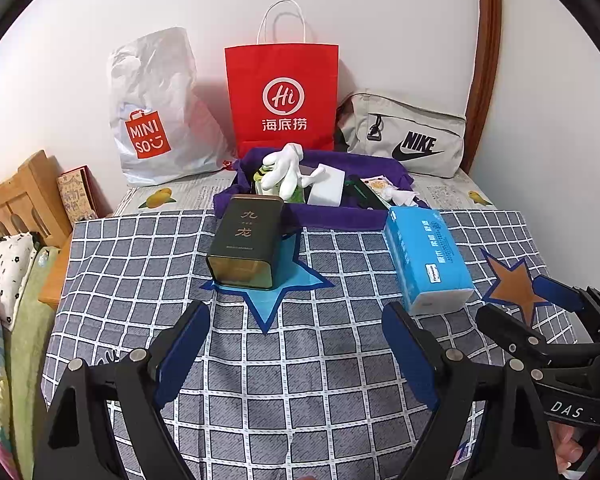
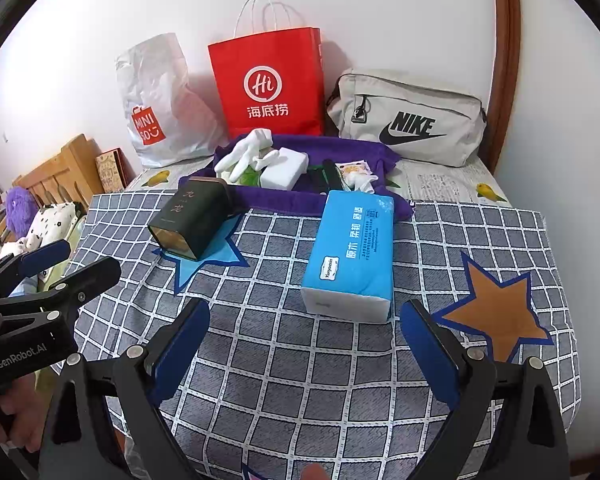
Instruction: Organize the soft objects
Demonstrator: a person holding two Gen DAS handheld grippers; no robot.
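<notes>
On the checked cloth (image 1: 300,360) a blue tissue pack (image 1: 428,258) (image 2: 350,252) lies at centre right. A dark tin (image 1: 246,240) (image 2: 190,220) lies on its side on a blue star patch (image 1: 296,280). Behind them a purple cloth (image 1: 332,218) (image 2: 284,200) holds a white glove (image 1: 284,168) (image 2: 244,154), a white block (image 1: 328,188) and small items. My left gripper (image 1: 296,328) (image 2: 92,256) stands open over bare cloth, short of the tin. My right gripper (image 2: 304,328) (image 1: 528,304) is open just short of the tissue pack, holding nothing.
Against the back wall stand a MINISO plastic bag (image 1: 152,120), a red paper bag (image 1: 282,96) and a grey Nike bag (image 1: 408,136). An orange star patch (image 2: 496,320) lies at the right. A wooden headboard (image 1: 24,196) and bedding (image 1: 4,272) are on the left.
</notes>
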